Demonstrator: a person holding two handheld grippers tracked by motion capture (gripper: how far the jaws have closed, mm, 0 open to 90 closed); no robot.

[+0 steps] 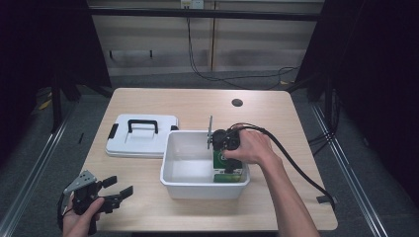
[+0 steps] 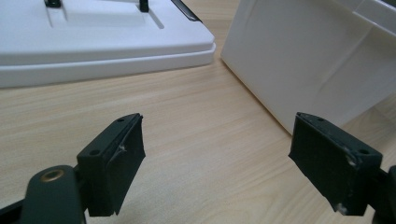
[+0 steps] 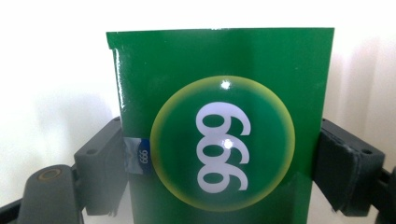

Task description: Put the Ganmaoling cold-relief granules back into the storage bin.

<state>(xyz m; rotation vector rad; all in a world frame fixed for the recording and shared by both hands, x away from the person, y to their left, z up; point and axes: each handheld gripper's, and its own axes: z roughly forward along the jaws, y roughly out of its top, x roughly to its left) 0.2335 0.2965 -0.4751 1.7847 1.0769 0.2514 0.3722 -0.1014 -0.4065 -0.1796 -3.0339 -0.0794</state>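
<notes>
A green box (image 3: 219, 130) with a round "999" mark sits between the jaws of my right gripper (image 3: 219, 172), which is shut on its two sides. From above, the green box (image 1: 226, 168) is inside the white bin (image 1: 197, 185), against its right front corner, with the right gripper (image 1: 225, 148) reaching down into the bin. My left gripper (image 1: 117, 190) rests open near the table's front left corner, nothing between its fingers (image 2: 112, 163). It faces the white bin's wall (image 2: 303, 60).
A white lid (image 1: 141, 136) with a black handle lies flat to the left of the bin; the lid (image 2: 93, 42) is ahead of the left gripper. A dark round hole (image 1: 237, 102) is in the table's far side. Cables trail off the right edge.
</notes>
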